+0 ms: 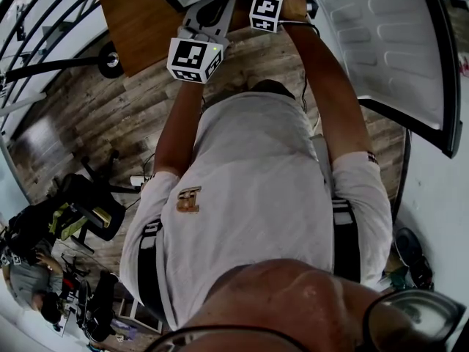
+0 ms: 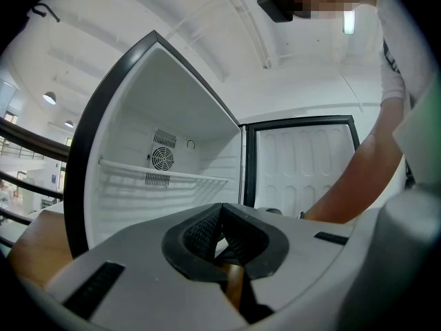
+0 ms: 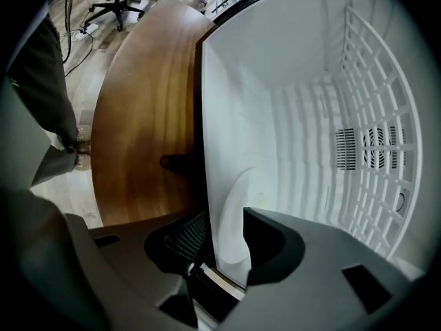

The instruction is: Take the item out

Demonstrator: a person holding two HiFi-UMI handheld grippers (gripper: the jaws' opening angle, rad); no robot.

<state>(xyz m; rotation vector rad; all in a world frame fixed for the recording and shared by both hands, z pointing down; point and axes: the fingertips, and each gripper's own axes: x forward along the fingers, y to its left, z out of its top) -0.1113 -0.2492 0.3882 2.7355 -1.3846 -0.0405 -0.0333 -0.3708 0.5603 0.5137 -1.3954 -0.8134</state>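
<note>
Right claw (image 3: 220,243): open, empty, nearer the fridge (image 3: 296,116); cavity straight ahead, its wall edge between the jaws. Left claw (image 2: 222,236): closed, empty. Item: unseen.

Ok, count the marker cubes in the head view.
2. One cube sits near the top, left of centre; the other is up-right of it, at the top edge.

Bright even light; fisheye warp, dark vignette at edges.
</note>
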